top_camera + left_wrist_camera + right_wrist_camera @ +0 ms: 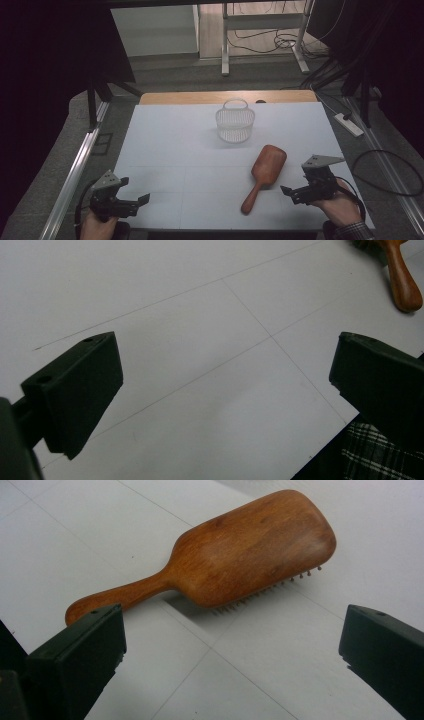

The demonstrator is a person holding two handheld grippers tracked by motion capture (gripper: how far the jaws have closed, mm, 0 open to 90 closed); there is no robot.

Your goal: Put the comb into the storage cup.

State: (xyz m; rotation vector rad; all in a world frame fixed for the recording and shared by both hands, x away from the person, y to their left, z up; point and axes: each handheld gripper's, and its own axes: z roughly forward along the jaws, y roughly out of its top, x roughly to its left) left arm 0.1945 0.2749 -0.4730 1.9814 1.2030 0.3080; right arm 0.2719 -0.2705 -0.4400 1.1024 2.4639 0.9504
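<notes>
A wooden paddle hairbrush [264,174] lies bristles down on the white table [175,150], its handle toward the front edge. In the right gripper view the hairbrush [245,552] lies just beyond the jaws, handle to the left. My right gripper [288,194] is open beside the brush's handle, a little to its right, holding nothing. The right gripper [232,630] has its jaws wide apart. My left gripper [141,202] stands open near the front left of the table. In its own view the left gripper [225,365] is over bare table, with the handle's tip [401,282] at top right.
A small pale mesh basket [235,121] with a handle stands upright at the back middle of the table. A wooden strip [200,97] edges the far side. A plaid sleeve [380,455] shows below the table's front edge. A power strip [349,124] and cables lie on the floor to the right.
</notes>
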